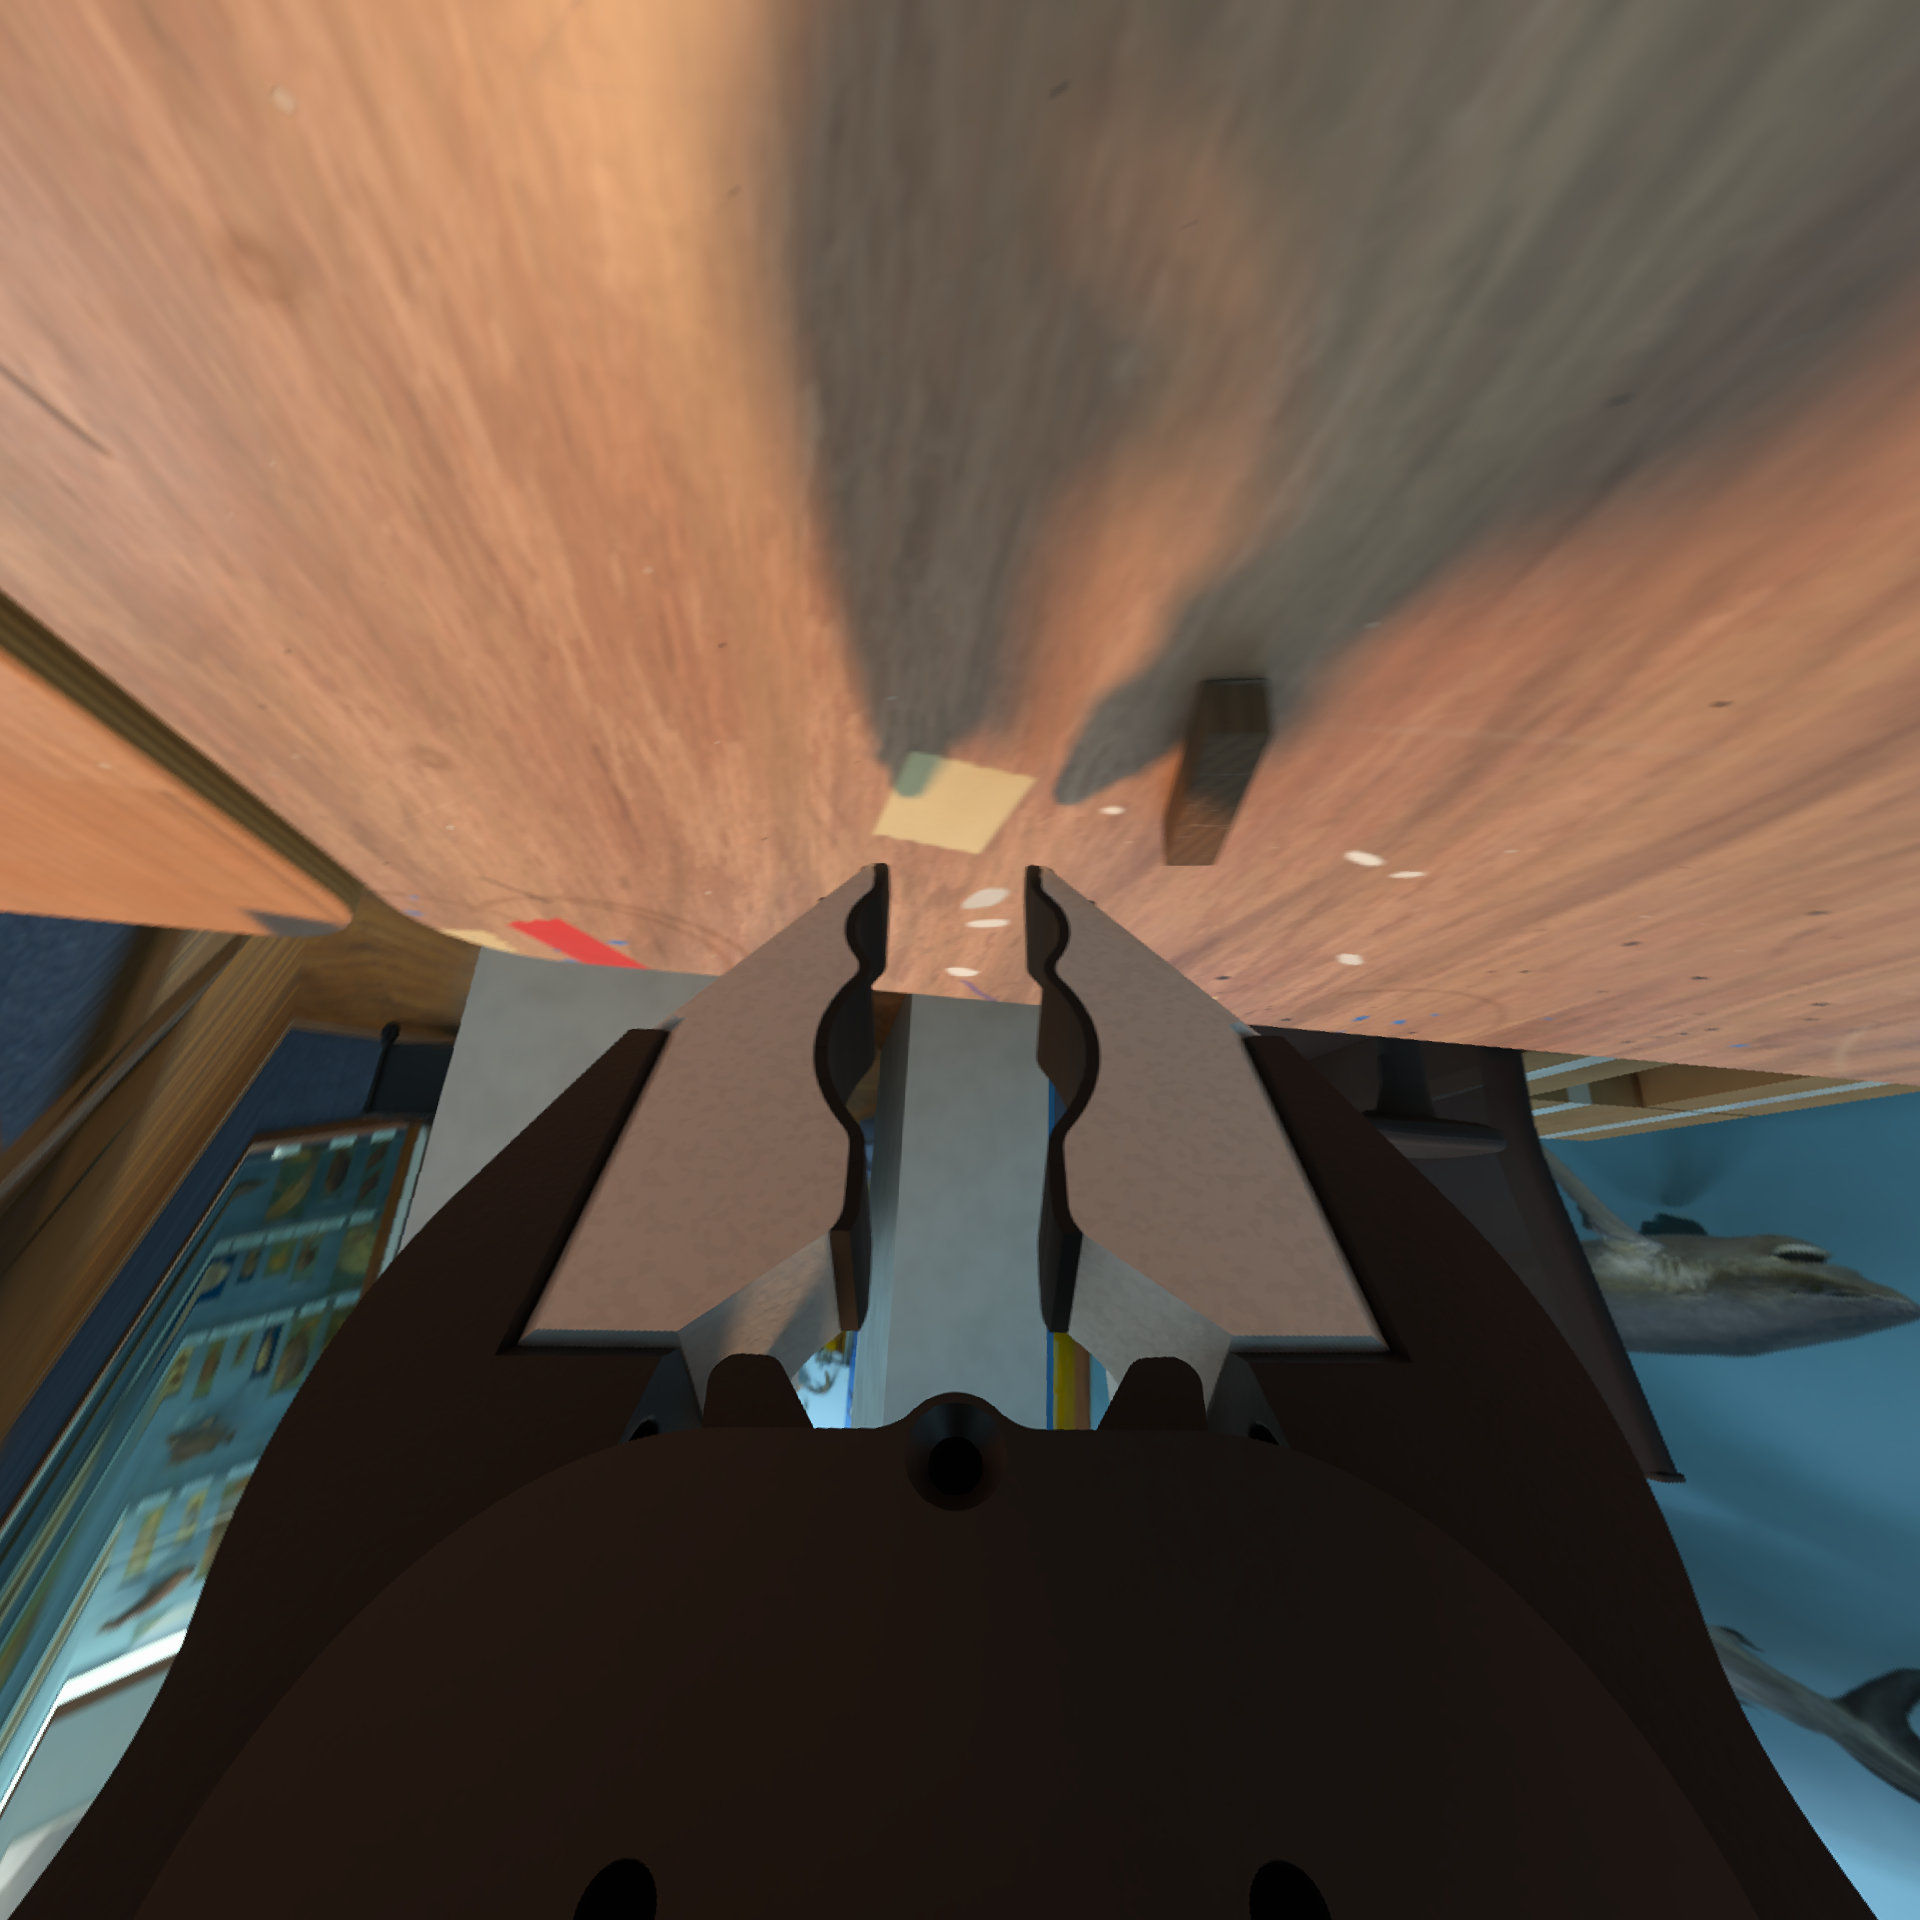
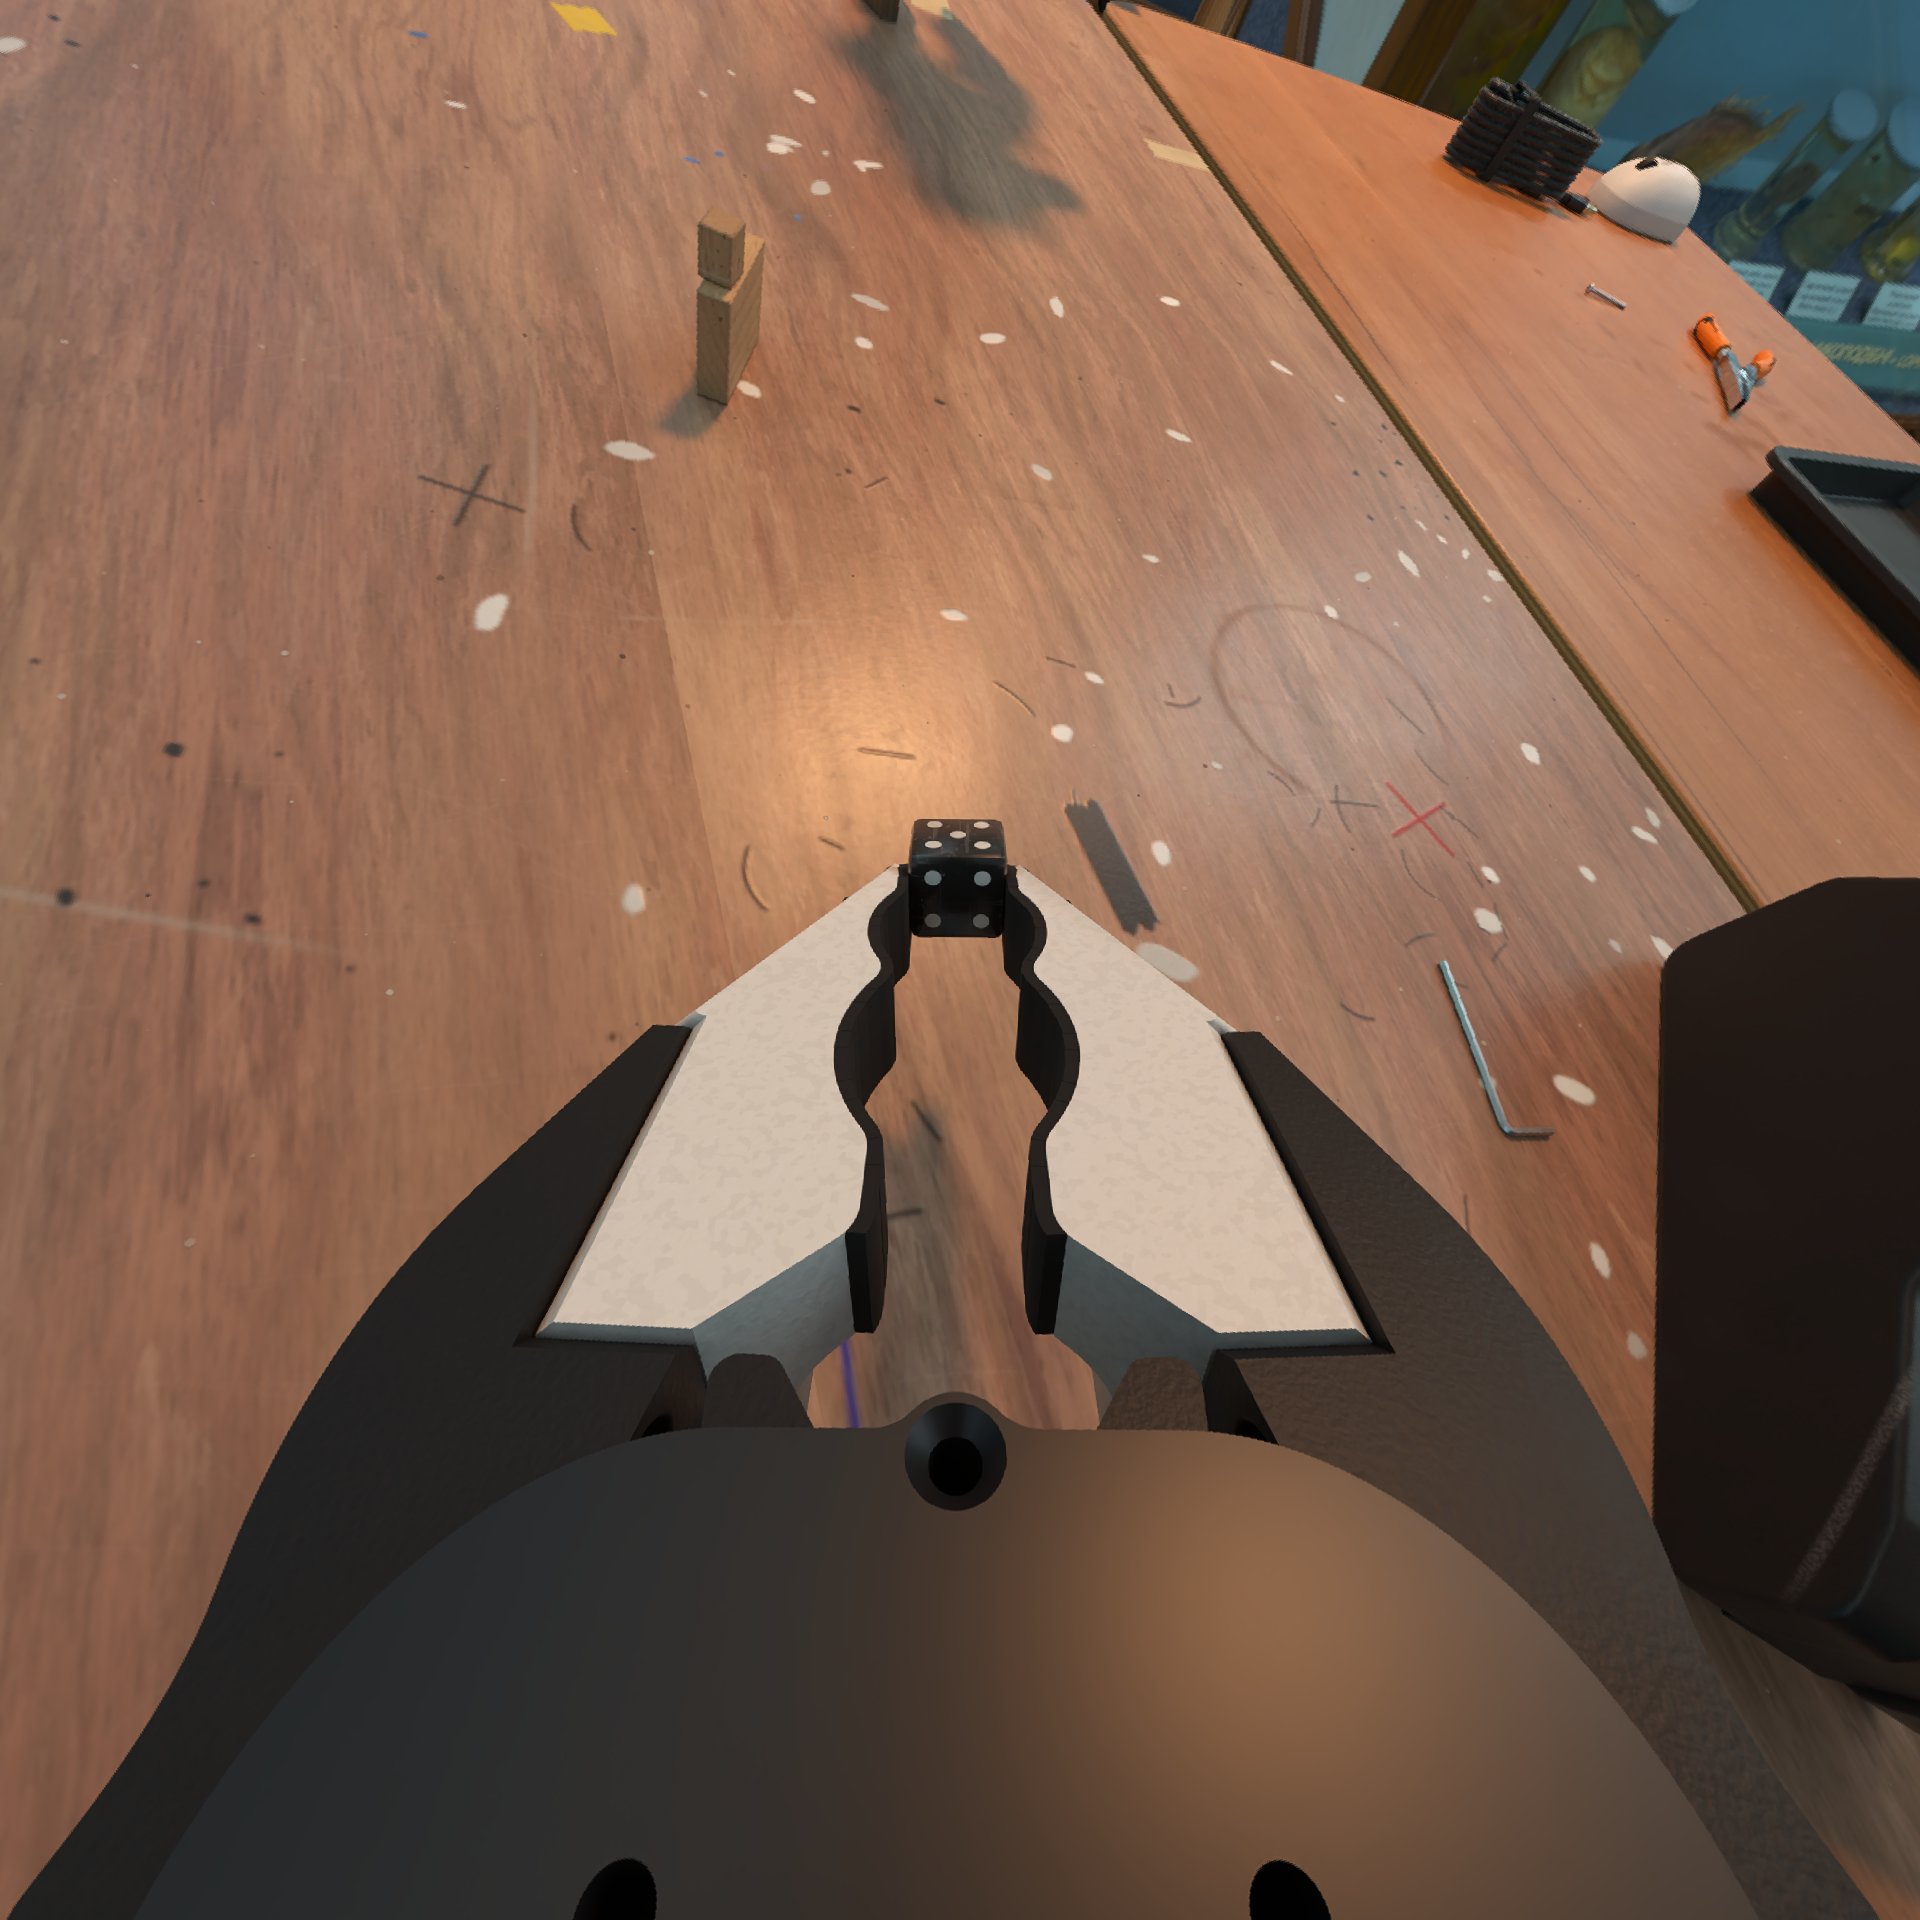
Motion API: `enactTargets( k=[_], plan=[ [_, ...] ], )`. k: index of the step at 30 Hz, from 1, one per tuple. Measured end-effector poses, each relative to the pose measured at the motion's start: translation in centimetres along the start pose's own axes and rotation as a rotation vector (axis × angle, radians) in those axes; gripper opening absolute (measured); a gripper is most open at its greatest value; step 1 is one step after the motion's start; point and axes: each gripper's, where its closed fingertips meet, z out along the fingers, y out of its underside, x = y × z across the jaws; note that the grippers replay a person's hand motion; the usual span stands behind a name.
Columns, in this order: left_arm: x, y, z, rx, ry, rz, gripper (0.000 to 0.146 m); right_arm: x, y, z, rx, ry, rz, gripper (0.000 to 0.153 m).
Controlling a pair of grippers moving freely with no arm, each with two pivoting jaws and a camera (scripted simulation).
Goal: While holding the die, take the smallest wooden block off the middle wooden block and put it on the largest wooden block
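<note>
Middle wooden block (image 2: 729,317) upright, long axis vertical

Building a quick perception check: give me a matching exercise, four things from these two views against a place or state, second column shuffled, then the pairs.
Things:
1. die
2. smallest wooden block
3. left gripper
4. hex key

Place or state:
A. open, nothing between its fingers
B. lying flat on the table, right of the right gripper
C. pinched at the tips of the right gripper
D. resting on top of the middle wooden block

Pairs: 1-C, 2-D, 3-A, 4-B
</note>
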Motion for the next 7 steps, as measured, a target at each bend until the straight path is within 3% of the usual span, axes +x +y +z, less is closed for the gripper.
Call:
enactTargets(
  k=[4, 7],
  plan=[
    [1.6, -1.5, -1.6, 0.151, 0.064, -0.006, 0.012, 0.1, 0.0, -0.1, 0.002, 0.001, 0.003, 0.016],
    [1.1, -1.3, -1.9, 0.170, 0.010, -0.024, 0.029, 0.1, 0.2, 0.0, 0.000, -0.004, 0.008, 0.016]
  ],
)
